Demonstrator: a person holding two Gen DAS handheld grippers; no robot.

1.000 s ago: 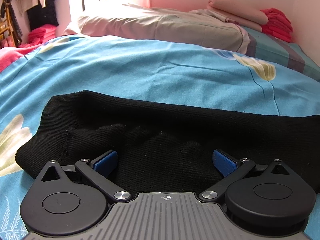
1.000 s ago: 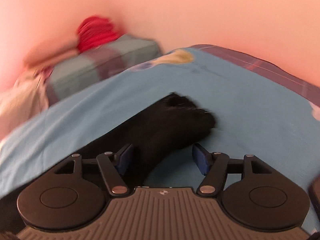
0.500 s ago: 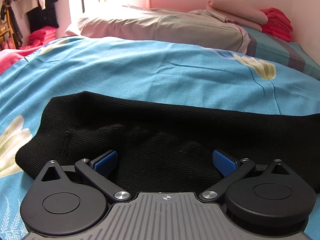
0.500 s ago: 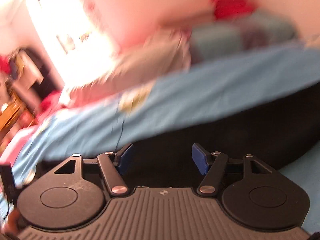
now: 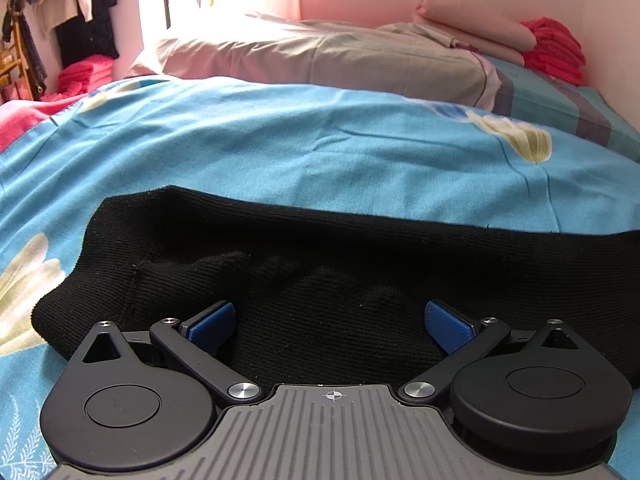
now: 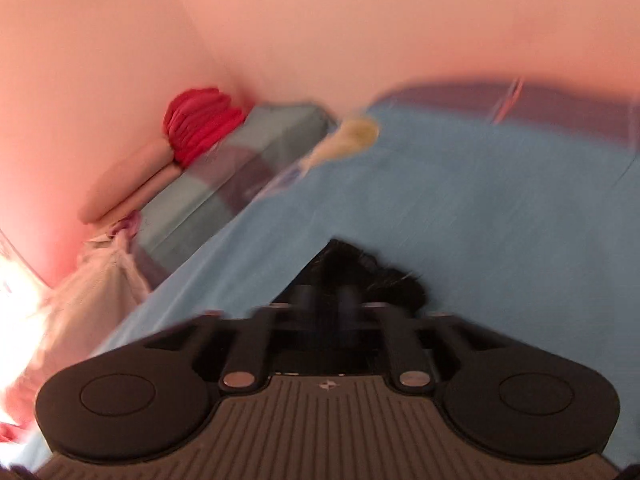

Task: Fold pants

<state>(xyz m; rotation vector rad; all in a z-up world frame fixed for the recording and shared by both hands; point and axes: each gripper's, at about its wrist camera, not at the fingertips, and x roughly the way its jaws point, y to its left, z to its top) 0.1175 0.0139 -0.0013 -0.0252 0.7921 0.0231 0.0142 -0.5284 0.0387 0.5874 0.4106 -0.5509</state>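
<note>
Nearest to us, our left gripper point(image 5: 328, 322) sits with its jaws spread wide, the blue pads point(image 5: 446, 326) resting low on the black pants point(image 5: 360, 264) without pinching any cloth. Our right gripper point(image 6: 326, 300) is blurred; its jaws have just been closing, and the dark fabric at the leg end point(image 6: 372, 272) lies between them, but we cannot tell whether the pads already press on it.

The pants stretch across the bed point(image 5: 320, 152) as one long band, the wide end rumpled near the left gripper and the leg running off to the right. Beyond them the blue sheet lies bare, then the pillow point(image 5: 320, 56) and the stacked red and pink linens point(image 5: 552, 48) by the wall.

We judge that the fold has yet to begin. The risk lies with the right side: if its jaws catch only a thin edge of the knit, the leg could slip free during the carry. With the left jaws open, the waist is not pinned, so a pull from the right may drag the whole garment and bunch it.
</note>
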